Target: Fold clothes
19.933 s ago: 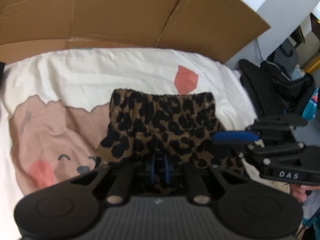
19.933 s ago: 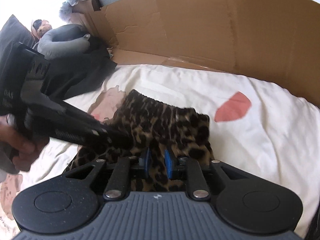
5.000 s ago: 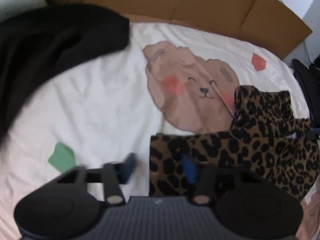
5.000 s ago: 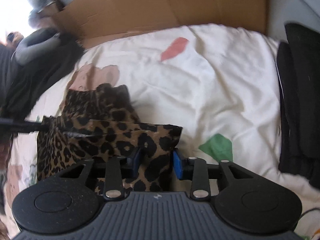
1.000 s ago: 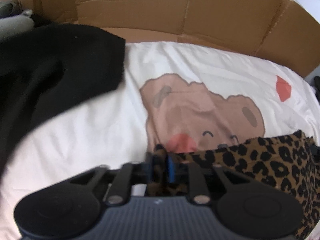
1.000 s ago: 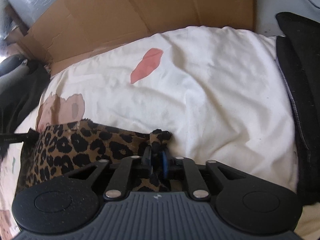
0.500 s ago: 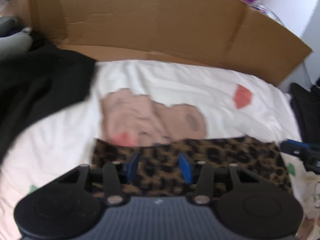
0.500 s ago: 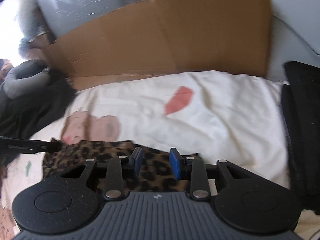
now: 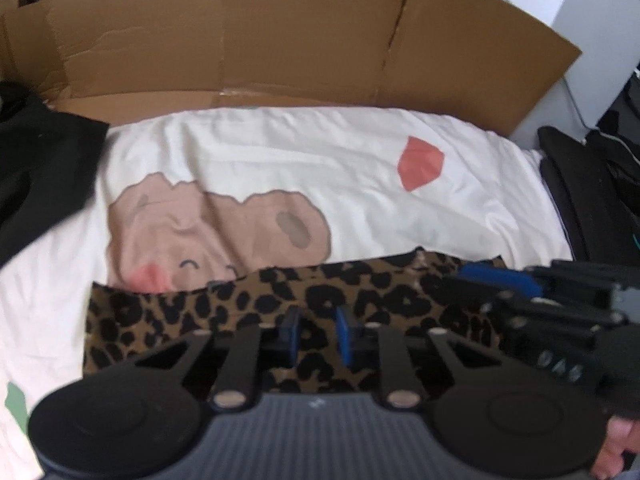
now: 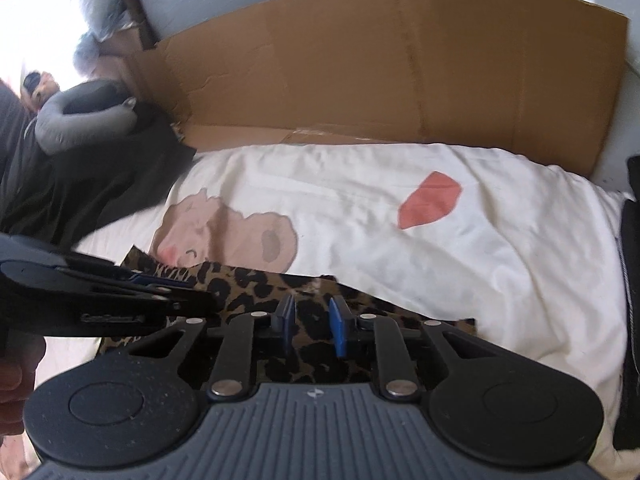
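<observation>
A leopard-print garment (image 9: 256,308) lies folded into a flat band on the white bear-print bedsheet (image 9: 280,160). My left gripper (image 9: 318,334) is open and hovers over its middle, holding nothing. My right gripper (image 10: 312,328) is also open over the garment (image 10: 256,284), holding nothing. The right gripper (image 9: 520,292) shows at the right of the left wrist view, over the garment's right end. The left gripper (image 10: 172,294) shows at the left of the right wrist view, over the left end.
A brown cardboard wall (image 9: 280,40) stands behind the bed. Black clothes (image 9: 36,168) lie at the left with a grey neck pillow (image 10: 80,120). Dark clothes (image 9: 592,200) are piled at the right edge.
A second ago both grippers were shut on the garment's corners. They let go half a second ago and now stay open, drawn back over the flat folded garment.
</observation>
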A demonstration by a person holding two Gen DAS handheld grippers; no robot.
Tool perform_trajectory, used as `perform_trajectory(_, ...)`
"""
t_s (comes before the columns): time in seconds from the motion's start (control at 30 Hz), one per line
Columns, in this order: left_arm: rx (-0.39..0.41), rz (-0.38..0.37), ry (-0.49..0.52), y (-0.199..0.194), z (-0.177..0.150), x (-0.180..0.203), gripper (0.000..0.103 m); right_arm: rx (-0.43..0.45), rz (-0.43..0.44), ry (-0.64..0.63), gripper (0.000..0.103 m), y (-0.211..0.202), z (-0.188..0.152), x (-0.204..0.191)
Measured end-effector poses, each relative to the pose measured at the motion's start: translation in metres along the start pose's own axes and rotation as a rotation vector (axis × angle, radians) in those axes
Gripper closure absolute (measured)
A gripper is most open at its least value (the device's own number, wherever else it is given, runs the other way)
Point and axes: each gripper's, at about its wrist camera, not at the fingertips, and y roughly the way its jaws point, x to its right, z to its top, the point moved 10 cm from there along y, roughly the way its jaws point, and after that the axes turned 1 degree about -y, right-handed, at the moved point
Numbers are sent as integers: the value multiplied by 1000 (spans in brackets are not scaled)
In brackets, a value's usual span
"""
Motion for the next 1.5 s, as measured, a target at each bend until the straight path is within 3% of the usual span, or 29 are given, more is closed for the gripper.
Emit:
perform_trajectory(0.33, -3, -29, 0, 27, -3, -5, 82, -65, 2, -25, 80, 40, -14, -3)
perform_trajectory(0.47, 9, -36, 9, 31, -4, -6, 82, -43, 7, -50, 81, 45, -20, -2)
perform_trajectory(0.67, 0, -54, -32, 30, -2, -9, 82, -42, 24, -40, 81, 46, -20, 0)
perform_trajectory(0.83, 1, -46, -19, 21, -2, -7, 82, -36, -31, -128, 80, 45, -21, -9)
perform_trajectory(0.93, 10, -36, -15, 14, -1, -8, 82, -62, -40, -115, 80, 42, -14, -9)
perform_trajectory(1.07, 31, -67, -30, -3, -3, -5, 79, 19, -9, -119, 78, 19, -6, -20)
perform_trajectory(1.27, 58, -83, 20, -19, -11, 6, 74, 58, 24, -114, 78, -8, -15, -27)
perform_trajectory(1.33, 55, -93, 27, -15, -15, 7, 68, 34, 21, -101, 78, -3, -20, -24)
perform_trajectory(1.5, 29, -77, 22, 8, -22, 1, 69, -29, 3, -71, 78, 15, -35, -14)
